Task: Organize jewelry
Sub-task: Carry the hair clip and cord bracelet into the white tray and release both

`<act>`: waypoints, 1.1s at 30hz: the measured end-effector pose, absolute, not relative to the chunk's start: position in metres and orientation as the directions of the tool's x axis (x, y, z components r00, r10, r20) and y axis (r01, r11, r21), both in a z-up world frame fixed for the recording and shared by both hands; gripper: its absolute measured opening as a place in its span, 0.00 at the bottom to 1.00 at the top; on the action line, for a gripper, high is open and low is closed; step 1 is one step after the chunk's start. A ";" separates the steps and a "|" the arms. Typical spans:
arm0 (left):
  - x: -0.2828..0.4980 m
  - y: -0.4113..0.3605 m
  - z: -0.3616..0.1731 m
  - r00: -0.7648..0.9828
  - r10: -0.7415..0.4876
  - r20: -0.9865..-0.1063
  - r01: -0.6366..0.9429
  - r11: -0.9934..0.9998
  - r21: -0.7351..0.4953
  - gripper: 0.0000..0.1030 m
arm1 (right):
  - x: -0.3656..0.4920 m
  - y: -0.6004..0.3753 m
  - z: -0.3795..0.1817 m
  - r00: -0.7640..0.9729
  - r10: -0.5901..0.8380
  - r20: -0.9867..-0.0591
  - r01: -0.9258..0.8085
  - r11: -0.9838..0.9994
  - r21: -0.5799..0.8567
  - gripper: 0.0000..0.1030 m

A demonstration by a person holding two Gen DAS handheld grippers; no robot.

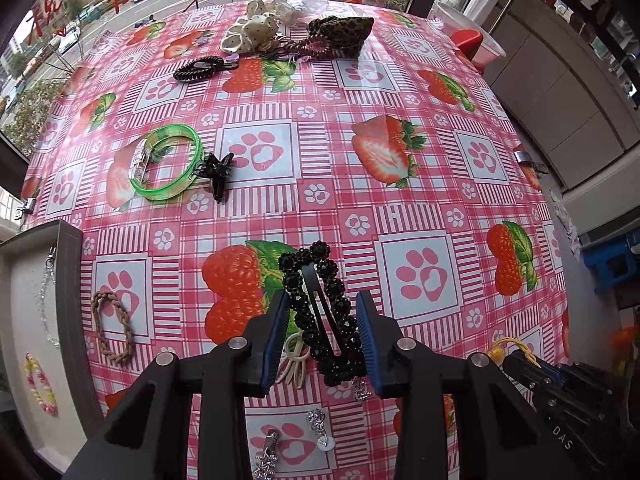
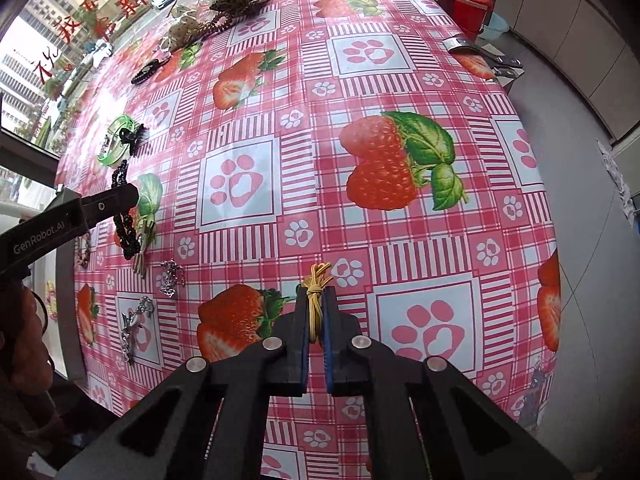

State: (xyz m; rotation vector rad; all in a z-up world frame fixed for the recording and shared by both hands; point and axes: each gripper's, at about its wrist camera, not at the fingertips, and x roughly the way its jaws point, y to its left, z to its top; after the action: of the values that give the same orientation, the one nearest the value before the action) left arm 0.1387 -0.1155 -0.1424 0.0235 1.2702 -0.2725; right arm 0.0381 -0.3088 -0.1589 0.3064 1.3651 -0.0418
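From the left wrist view, the left tool [image 1: 323, 336] hangs low over the table [image 1: 400, 208] with its blue pads set wide, one on each side of the black beaded hair clip [image 1: 320, 316]. The pads look beside the clip, not pressed on it, so this reads as the approach to a grasp. A white hair tie [image 1: 294, 362] lies touching the clip's left edge (it may come up with the clip if the pads close low). The grey tray [image 1: 66, 280] stands at the left, with a silver chain [image 1: 48, 304] and a pastel bead bracelet [image 1: 38, 386] already in it; a braided brown tie [image 1: 112, 326] lies just beside its wall.

From the right wrist view, the right tool [image 2: 316, 312] is nearly closed, pinching a yellow cord [image 2: 315, 300] whose looped end sticks out past the tips, held near the table.

The next move, as I judge it, calls for closing the left pads on the clip alone, then carrying it left to the tray.
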 end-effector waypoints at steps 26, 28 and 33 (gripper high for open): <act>0.088 0.038 -0.109 0.357 -0.099 -0.929 -0.042 0.992 -0.122 0.40 | 0.081 -0.183 -0.107 0.253 0.301 -0.920 -0.072 0.954 0.292 0.06; 0.083 0.056 -0.109 0.361 -0.081 -0.929 -0.077 0.990 -0.117 0.40 | 0.085 -0.160 -0.104 0.245 0.324 -0.914 -0.122 0.945 0.302 0.06; 0.076 0.106 -0.110 0.369 -0.024 -0.929 -0.159 0.983 -0.089 0.40 | 0.100 -0.101 -0.098 0.213 0.395 -0.894 -0.240 0.908 0.344 0.06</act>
State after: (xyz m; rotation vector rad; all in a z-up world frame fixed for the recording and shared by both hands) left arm 0.0762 0.1061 -0.1096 -0.1744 1.1911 0.0870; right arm 0.0996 -0.1012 -0.0976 0.1417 1.2838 0.4429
